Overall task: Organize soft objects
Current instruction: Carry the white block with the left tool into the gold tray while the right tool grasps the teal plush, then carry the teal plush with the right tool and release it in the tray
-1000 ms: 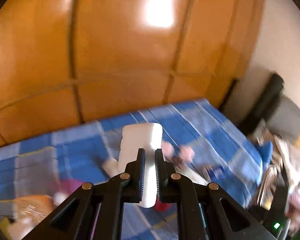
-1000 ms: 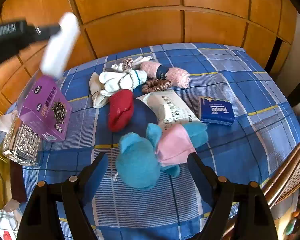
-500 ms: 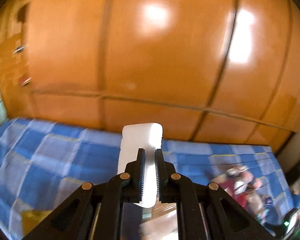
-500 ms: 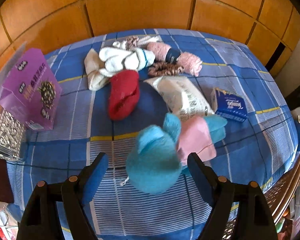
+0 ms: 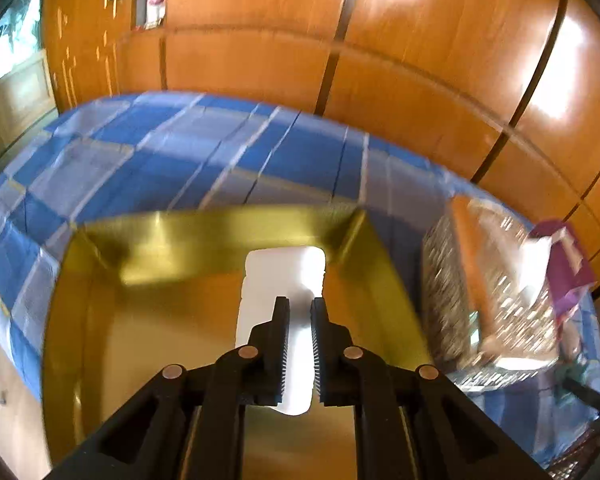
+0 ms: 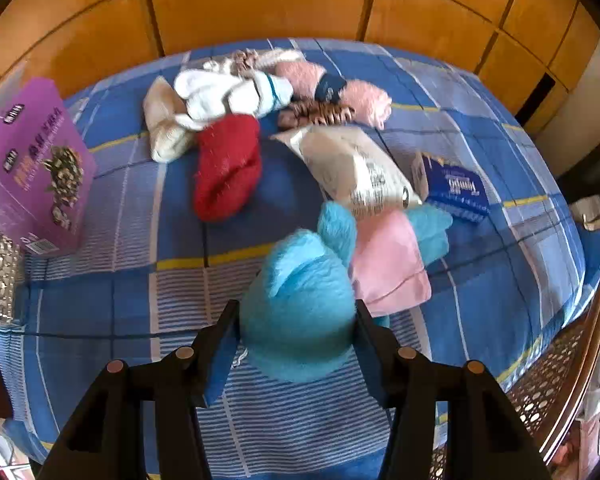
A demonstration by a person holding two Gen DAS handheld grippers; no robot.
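My left gripper (image 5: 299, 312) is shut on a soft white block (image 5: 282, 276) and holds it over a gold open box (image 5: 180, 240) on the blue plaid bed. My right gripper (image 6: 296, 320) is open, its jaws on either side of a fluffy turquoise item (image 6: 300, 304), touching or nearly touching it. Behind it lie a pink folded cloth (image 6: 388, 268), a red sock (image 6: 226, 168), white socks (image 6: 228, 94), a beige sock (image 6: 162, 120), pink fluffy socks (image 6: 364, 100) and a brown scrunchie (image 6: 316, 114).
A white printed packet (image 6: 352, 168) and a blue tissue pack (image 6: 456, 190) lie among the soft things. A purple box (image 6: 28, 168) and a glittery silver box (image 5: 480, 300) stand at the bed's left. A wooden wardrobe (image 6: 260, 0) backs the bed; a cane chair (image 6: 560, 372) is at right.
My left gripper swung left with the white block, from facing the wardrobe to hanging over the gold box. My right gripper moved down and forward around the turquoise item.
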